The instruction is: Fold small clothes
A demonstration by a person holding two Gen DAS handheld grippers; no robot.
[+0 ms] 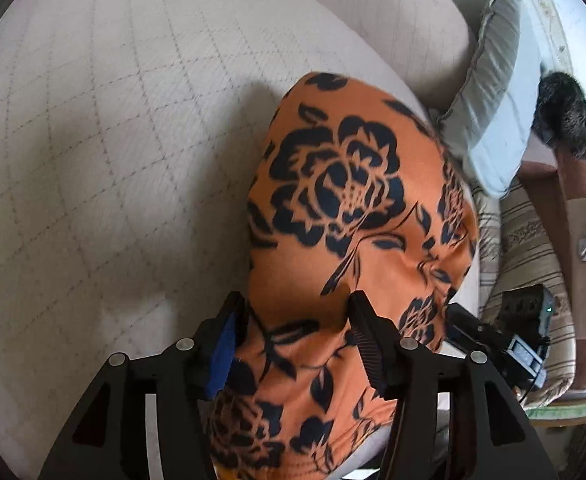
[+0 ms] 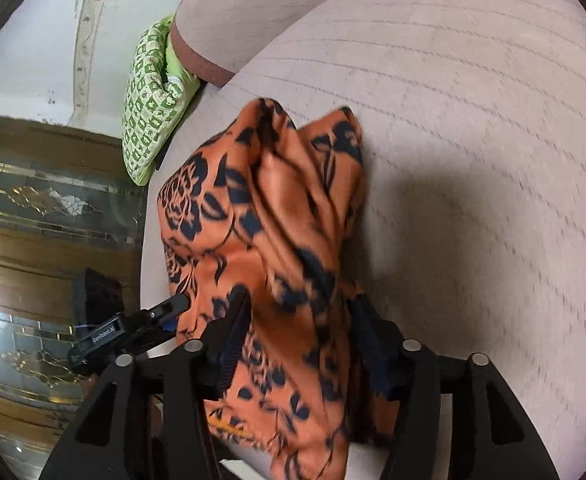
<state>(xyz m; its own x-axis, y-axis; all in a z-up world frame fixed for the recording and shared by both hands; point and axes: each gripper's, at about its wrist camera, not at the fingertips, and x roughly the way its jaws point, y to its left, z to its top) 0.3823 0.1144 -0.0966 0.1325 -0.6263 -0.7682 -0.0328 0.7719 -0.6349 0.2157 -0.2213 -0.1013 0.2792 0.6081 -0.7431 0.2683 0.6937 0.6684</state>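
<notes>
An orange garment with a black flower print [image 1: 345, 200] lies in a folded heap on the beige quilted sofa seat [image 1: 113, 140]. My left gripper [image 1: 297, 312] stands over its near end with the jaws apart; cloth lies between the fingers and the pads do not press on it. In the right wrist view the garment [image 2: 261, 208] is bunched and blurred. It hangs loosely between the spread fingers of my right gripper [image 2: 301, 312], which is open. The left gripper [image 2: 133, 328] shows beside it at the seat's [image 2: 473, 160] left edge.
A grey cushion [image 1: 489, 92] and a dark furry thing [image 1: 565, 116] lie at the sofa's far right, over striped fabric [image 1: 529, 240]. A green patterned cushion [image 2: 153, 100] leans by the armrest [image 2: 233, 12]. Wood furniture with decorated glass [image 2: 45, 208] stands beyond the seat's left edge.
</notes>
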